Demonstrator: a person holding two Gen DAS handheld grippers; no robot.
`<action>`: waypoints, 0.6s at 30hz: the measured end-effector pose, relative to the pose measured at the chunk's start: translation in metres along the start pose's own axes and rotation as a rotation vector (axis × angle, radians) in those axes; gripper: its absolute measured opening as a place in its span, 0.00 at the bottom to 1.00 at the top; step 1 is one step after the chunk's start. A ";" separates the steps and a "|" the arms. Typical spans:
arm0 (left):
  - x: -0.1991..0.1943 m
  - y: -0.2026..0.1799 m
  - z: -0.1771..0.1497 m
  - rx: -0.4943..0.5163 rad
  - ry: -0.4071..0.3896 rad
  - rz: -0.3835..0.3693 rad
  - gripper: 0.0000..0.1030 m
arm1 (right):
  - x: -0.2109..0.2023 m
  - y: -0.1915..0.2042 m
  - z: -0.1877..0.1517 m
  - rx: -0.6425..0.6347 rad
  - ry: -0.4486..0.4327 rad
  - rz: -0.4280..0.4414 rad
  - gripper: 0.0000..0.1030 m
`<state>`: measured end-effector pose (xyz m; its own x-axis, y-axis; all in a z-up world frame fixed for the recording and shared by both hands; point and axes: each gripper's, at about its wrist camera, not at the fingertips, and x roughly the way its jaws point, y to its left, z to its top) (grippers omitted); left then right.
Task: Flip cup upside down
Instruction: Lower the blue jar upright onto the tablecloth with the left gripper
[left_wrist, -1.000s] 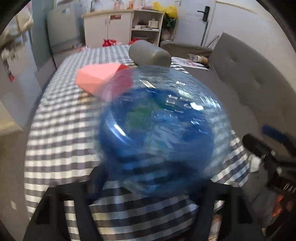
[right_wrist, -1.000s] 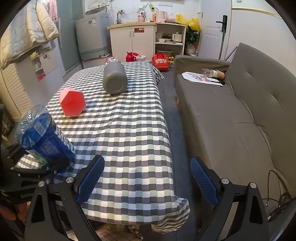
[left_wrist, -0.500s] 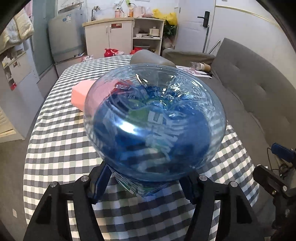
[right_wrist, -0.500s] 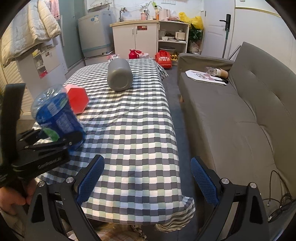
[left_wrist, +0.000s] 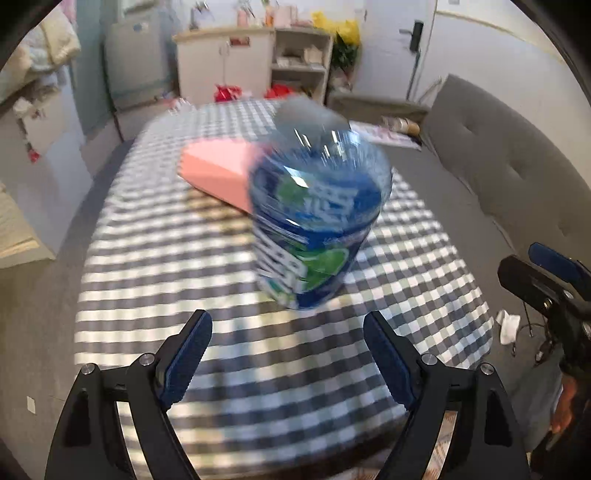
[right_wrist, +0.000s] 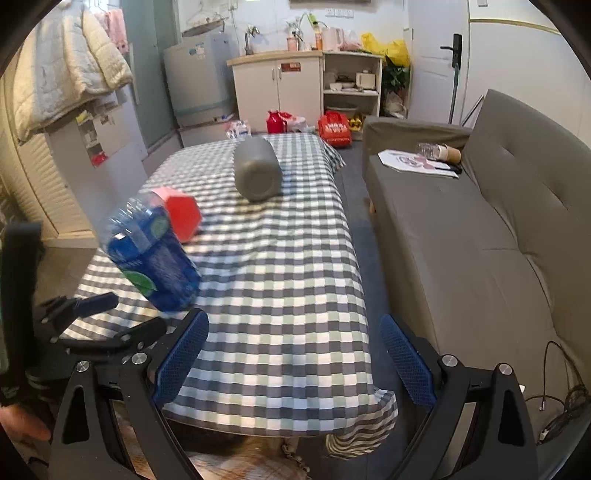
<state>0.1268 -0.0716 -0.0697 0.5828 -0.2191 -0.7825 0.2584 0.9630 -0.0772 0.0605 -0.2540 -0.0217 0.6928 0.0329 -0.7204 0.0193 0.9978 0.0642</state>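
The cup is a clear blue plastic cup (left_wrist: 317, 225) with a blue and green label. It stands upside down, tilted and blurred, on the checked tablecloth (left_wrist: 258, 350). My left gripper (left_wrist: 288, 354) is open just behind it, not touching. In the right wrist view the cup (right_wrist: 151, 254) is at the left, by the table's near left corner. My right gripper (right_wrist: 293, 358) is open and empty, over the table's near right corner.
A red hexagonal box (right_wrist: 183, 214) lies just behind the cup. A grey bottle (right_wrist: 256, 173) lies on its side further back. A grey sofa (right_wrist: 480, 240) runs along the table's right side. The table's front edge is close below both grippers.
My left gripper was shut on the cup and held it up. It has let go, opened and drawn back. The cup now rests on the cloth. The right gripper barely moved.
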 end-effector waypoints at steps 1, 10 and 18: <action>-0.011 0.003 -0.003 -0.004 -0.031 0.015 0.84 | -0.004 0.002 0.000 0.002 -0.012 0.006 0.92; -0.085 0.029 -0.019 -0.082 -0.310 0.118 1.00 | -0.034 0.036 -0.007 -0.027 -0.148 0.034 1.00; -0.113 0.045 -0.045 -0.104 -0.435 0.167 1.00 | -0.050 0.058 -0.021 -0.079 -0.254 -0.007 1.00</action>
<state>0.0378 0.0032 -0.0129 0.8840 -0.0839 -0.4599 0.0680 0.9964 -0.0511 0.0116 -0.1970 0.0032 0.8517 0.0197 -0.5236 -0.0240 0.9997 -0.0014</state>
